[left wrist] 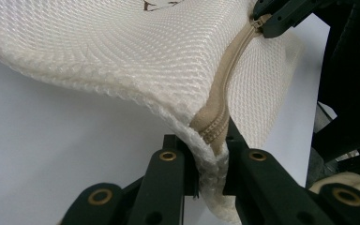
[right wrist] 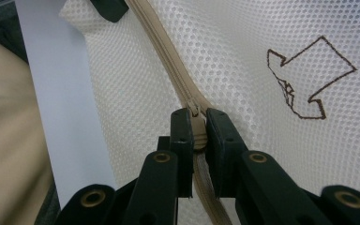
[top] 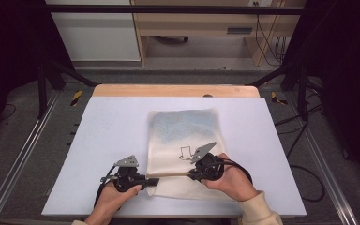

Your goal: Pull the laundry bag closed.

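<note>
From the high view, a white mesh bag [top: 183, 150] lies flat on the pale bench [top: 108, 136], a little right of the middle and reaching close to the near edge. The left claw [top: 153, 181] comes in low from the left and meets the bag's near left edge; the right claw [top: 192, 176] lies over the bag's lower part, just beside a small dark outline drawing [top: 185, 153] on the mesh. The grey plates and the hands cover both sets of jaws here, so how they stand cannot be read from above, and the strip of bag between the two claws is too small to make out

In the left gripper view, the left claw [left wrist: 211, 154] is pressed together on the bag's corner [left wrist: 206, 126], pinching the mesh where the tan zipper [left wrist: 225, 89] ends. The bag rises off the bench in a curve behind it. Far along the zipper the tip of the right claw [left wrist: 267, 21] is cut off by the top edge

In the right gripper view, the right claw [right wrist: 198, 136] is pinched on the zipper pull [right wrist: 194, 115], its jaws tight on either side. The zipper [right wrist: 164, 51] runs away up the picture to the tip of the left claw [right wrist: 107, 9], mostly out of frame. The drawing [right wrist: 309, 77] sits to the right, and a beige sleeve [right wrist: 9, 140] blurs the left side
</note>
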Tool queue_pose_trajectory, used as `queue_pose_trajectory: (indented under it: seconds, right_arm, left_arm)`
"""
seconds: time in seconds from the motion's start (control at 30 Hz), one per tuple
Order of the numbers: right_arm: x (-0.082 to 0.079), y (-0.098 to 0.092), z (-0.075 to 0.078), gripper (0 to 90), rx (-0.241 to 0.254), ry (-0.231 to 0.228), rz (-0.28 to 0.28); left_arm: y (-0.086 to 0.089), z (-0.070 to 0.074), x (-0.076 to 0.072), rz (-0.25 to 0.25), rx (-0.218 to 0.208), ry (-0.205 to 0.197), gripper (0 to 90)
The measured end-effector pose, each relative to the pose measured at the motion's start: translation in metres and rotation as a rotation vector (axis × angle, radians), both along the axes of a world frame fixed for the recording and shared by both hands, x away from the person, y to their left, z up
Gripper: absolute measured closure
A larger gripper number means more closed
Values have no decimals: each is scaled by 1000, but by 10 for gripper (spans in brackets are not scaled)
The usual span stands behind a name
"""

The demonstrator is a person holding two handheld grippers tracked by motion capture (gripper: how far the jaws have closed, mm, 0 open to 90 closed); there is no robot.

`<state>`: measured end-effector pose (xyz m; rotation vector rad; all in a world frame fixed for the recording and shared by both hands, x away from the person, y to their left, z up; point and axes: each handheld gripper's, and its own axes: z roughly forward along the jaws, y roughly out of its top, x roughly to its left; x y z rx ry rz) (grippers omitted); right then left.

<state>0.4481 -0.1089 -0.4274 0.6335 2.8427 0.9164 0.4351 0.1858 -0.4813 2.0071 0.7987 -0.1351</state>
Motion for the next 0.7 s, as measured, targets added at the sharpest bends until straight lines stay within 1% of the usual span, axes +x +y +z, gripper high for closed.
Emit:
queue_pose_trajectory:
  seconds: [0.07,0.17,0.5,0.6,0.7]
  right_arm:
    - [0,-2,0,819,-2,2,-7]
    - [0,-4,0,819,9,8,-11]
    - [-1,-6,0,819,2,6,-6]
    - [-2,-9,-1,819,7,9,-19]
    - [-2,-10,-1,819,6,10,-17]
  left_arm:
    - [0,0,0,2,1,-1,828]
    - [0,0,0,0,0,-1,828]
    - [0,0,0,1,2,-1,828]
    - [0,1,0,1,0,-2,829]
    - [0,0,0,-2,2,0,828]
